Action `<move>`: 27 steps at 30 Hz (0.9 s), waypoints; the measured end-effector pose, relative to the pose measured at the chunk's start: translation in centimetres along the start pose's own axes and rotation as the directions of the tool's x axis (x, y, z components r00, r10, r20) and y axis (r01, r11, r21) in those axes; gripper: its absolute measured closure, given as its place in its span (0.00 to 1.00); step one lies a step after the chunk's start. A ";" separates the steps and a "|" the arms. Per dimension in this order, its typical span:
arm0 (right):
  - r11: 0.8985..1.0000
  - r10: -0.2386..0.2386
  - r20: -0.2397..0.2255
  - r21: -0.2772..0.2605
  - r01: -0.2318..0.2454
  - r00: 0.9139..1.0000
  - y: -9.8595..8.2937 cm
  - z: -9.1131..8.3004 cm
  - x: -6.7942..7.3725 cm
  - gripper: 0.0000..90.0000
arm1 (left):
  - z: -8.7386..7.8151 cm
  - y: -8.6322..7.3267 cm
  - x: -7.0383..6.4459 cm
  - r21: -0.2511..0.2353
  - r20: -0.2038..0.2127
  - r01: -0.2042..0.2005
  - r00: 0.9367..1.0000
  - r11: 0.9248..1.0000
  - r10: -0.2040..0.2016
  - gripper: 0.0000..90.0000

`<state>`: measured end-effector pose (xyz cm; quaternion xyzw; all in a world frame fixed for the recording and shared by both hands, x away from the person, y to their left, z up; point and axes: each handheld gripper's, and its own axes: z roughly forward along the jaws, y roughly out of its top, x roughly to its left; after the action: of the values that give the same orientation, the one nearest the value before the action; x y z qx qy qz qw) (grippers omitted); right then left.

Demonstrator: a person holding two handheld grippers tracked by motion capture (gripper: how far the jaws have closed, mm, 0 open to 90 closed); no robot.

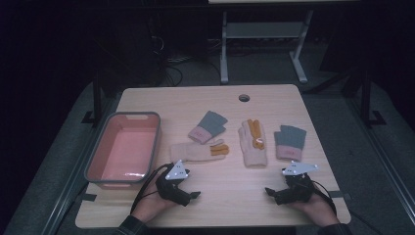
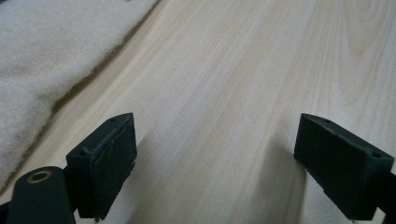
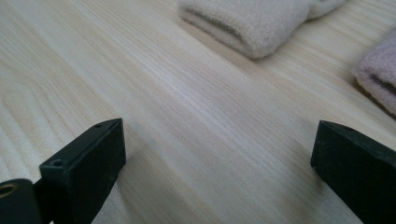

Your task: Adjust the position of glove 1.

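Observation:
Four knitted gloves lie across the middle of the wooden table (image 1: 230, 200). A grey and pink fingerless glove (image 1: 209, 126) is at the left, and a cream glove with orange fingers (image 1: 198, 151) lies sideways below it. A second cream and orange glove (image 1: 253, 144) lies right of centre, beside another grey and pink glove (image 1: 289, 142). My left gripper (image 1: 192, 196) rests near the front edge, open over bare wood (image 2: 215, 163), the sideways cream glove (image 2: 46, 60) just beyond it. My right gripper (image 1: 270, 192) is open too (image 3: 215, 172), short of a cream cuff (image 3: 252, 23) and a pink cuff (image 3: 380, 77).
A pink tub with a grey rim (image 1: 123, 148) stands at the table's left side. A round cable hole (image 1: 243, 97) sits near the far edge. Metal stand legs (image 1: 224, 54) and cables are on the dark floor beyond the table.

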<state>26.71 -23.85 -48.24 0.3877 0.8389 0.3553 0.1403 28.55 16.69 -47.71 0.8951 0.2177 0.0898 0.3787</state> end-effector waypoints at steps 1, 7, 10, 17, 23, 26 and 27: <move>1.000 0.000 0.000 0.000 0.000 1.000 0.0 0.0 0.0 0.03 | 0.0 0.0 0.0 0.000 -0.003 0.002 1.000 1.000 -0.002 0.14; 1.000 0.000 0.000 0.001 0.000 1.000 0.0 0.0 0.0 0.03 | 0.1 0.1 -0.1 -0.002 -0.012 0.013 1.000 1.000 -0.013 0.14; 1.000 0.002 0.001 0.002 -0.002 1.000 0.0 0.0 0.0 0.03 | 0.1 0.2 -0.2 0.007 -0.015 0.019 1.000 1.000 -0.019 0.14; 1.000 0.004 -0.001 0.005 -0.004 1.000 0.0 0.0 0.0 0.03 | -0.2 0.7 -0.3 0.023 -0.011 0.018 1.000 1.000 -0.018 0.37; 1.000 -0.002 -0.002 0.004 0.002 1.000 0.1 0.1 0.0 0.03 | -0.5 2.0 -0.1 0.050 -0.022 0.067 0.998 0.996 -0.066 0.74; 1.000 -0.002 -0.001 0.004 0.002 1.000 0.1 0.1 0.0 0.03 | -0.6 2.6 0.3 0.054 -0.040 0.083 0.996 0.995 -0.081 0.95; 1.000 -0.002 -0.001 0.004 0.002 1.000 0.1 0.1 0.0 0.03 | -0.6 2.6 0.3 0.054 -0.040 0.083 0.996 0.995 -0.081 0.99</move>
<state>26.82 -23.75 -48.25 0.3869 0.8400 0.3539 0.1394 29.41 15.61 -45.46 0.8936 0.2638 0.0850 0.3530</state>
